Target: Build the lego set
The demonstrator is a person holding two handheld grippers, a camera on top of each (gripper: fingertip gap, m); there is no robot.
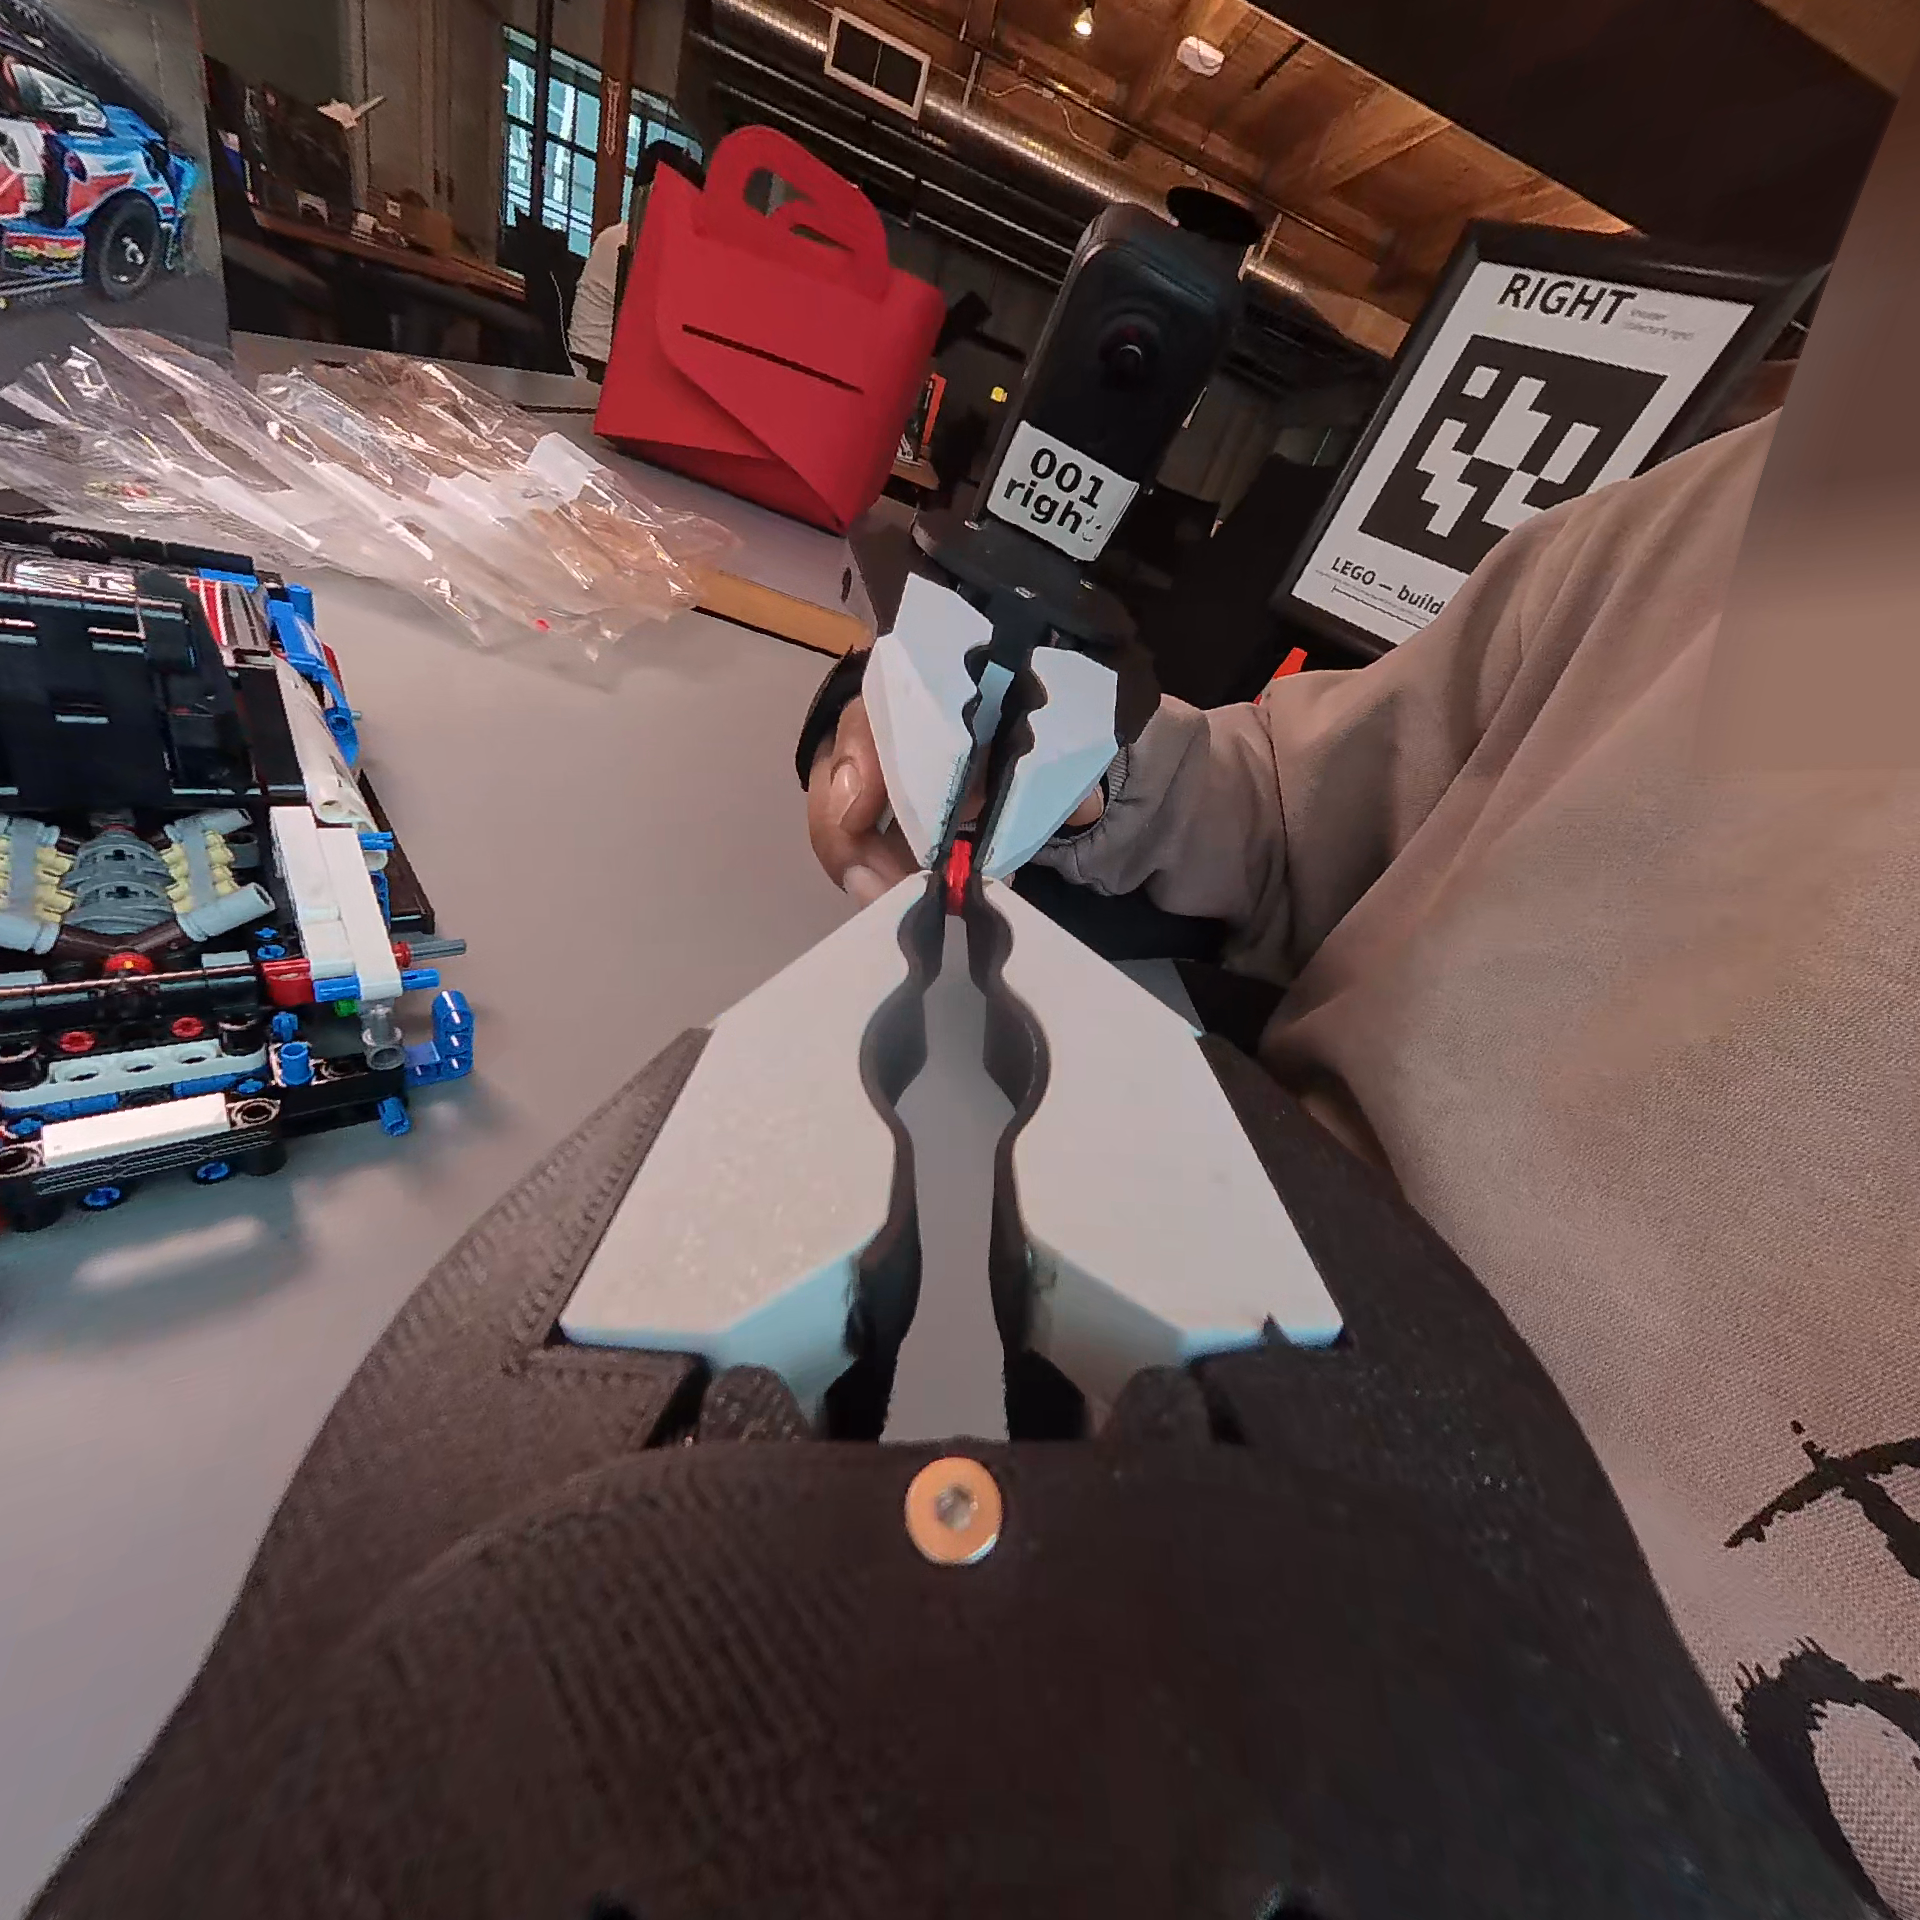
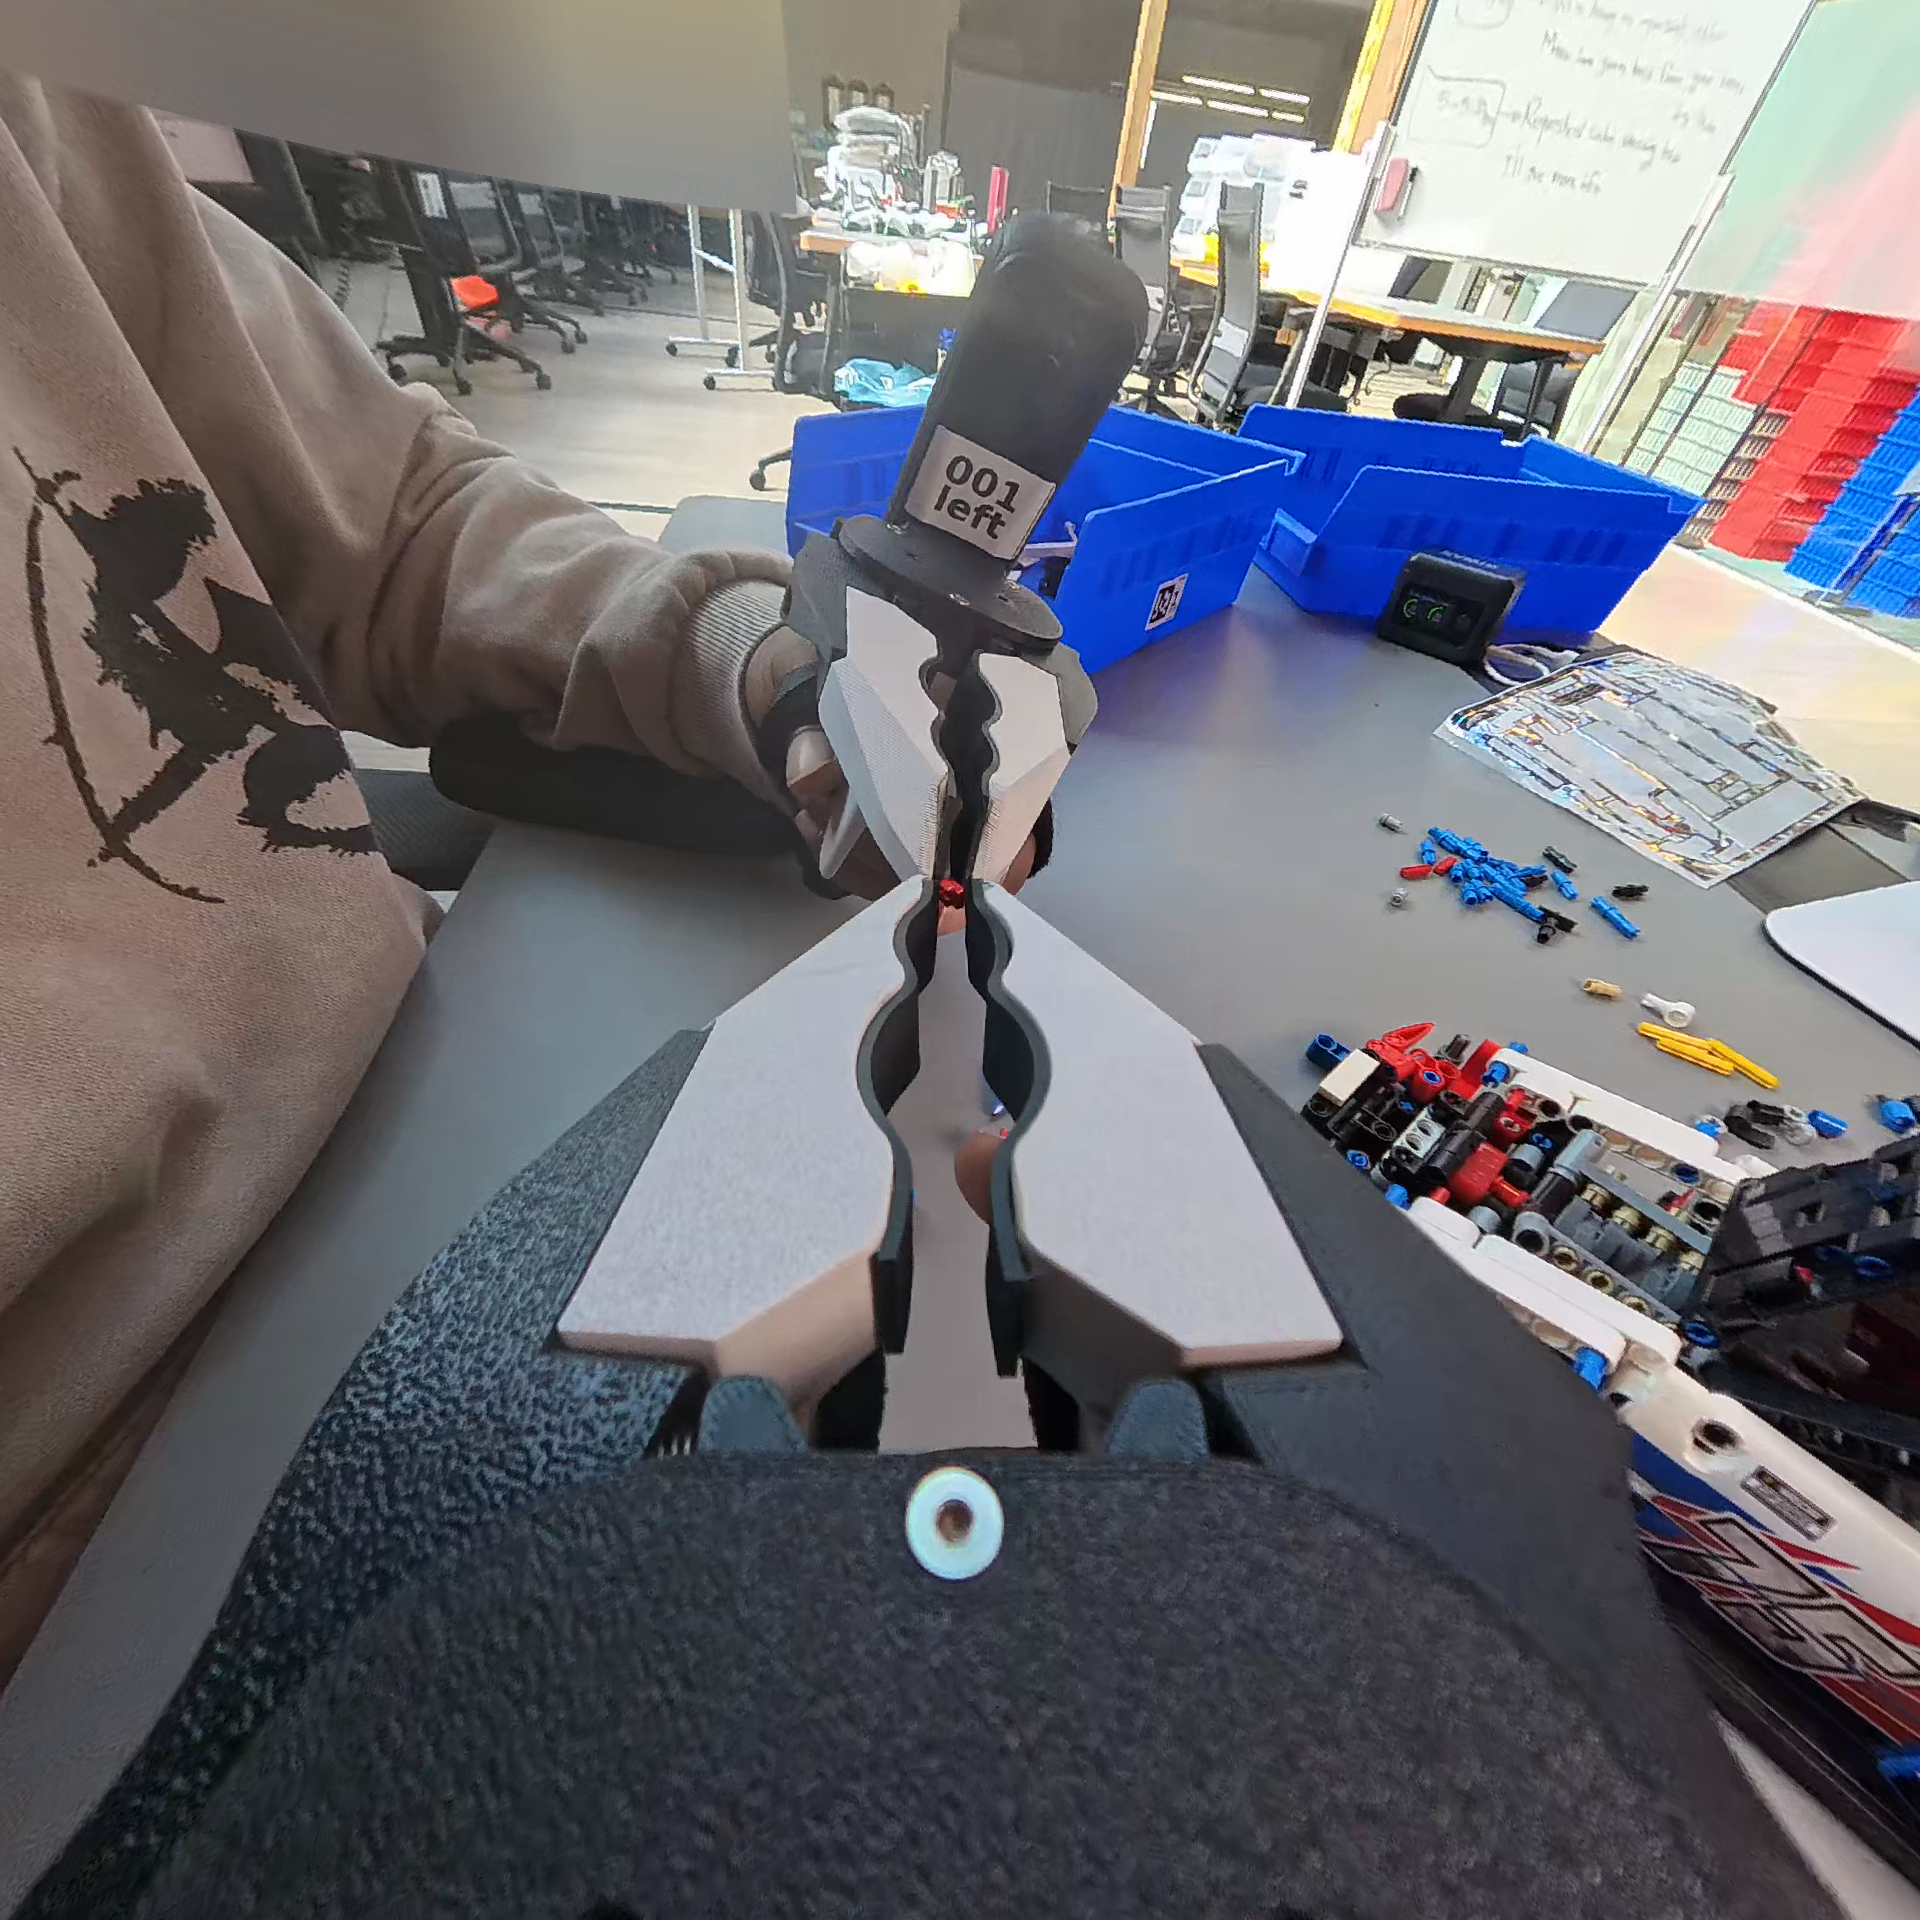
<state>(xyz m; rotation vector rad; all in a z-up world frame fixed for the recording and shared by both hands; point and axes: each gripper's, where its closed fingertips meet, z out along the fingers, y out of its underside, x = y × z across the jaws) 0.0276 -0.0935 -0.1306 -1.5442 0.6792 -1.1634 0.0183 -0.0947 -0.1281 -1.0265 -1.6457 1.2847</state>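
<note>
A small red lego pin [image 1: 957, 868] sits between the tips of both grippers, which meet nose to nose above the grey table [image 1: 623, 790]. My left gripper [image 1: 956, 899] is closed on one end of it. My right gripper [image 2: 951, 902] is closed on the other end of the pin [image 2: 949, 890]. The right gripper also shows in the left wrist view [image 1: 961, 844], and the left gripper in the right wrist view [image 2: 951, 864]. The part-built lego car [image 1: 187, 883] lies on the table to the left; it also shows in the right wrist view [image 2: 1558, 1174].
Loose blue, red and black pins [image 2: 1496, 883] and yellow axles [image 2: 1704, 1055] lie beyond the car, near a printed sheet [image 2: 1642, 758]. Blue bins [image 2: 1143, 530] stand at the back. A red paper bag [image 1: 769, 343], empty plastic bags [image 1: 364, 488] and a framed marker sign [image 1: 1517, 436] also stand nearby. Both grippers' tips are close together, under 4 cm apart. The part-built lego car [image 1: 187, 883] is about 20 cm from both grippers' fingertips. It turns up in the right wrist view [image 2: 1590, 1260] as well.
</note>
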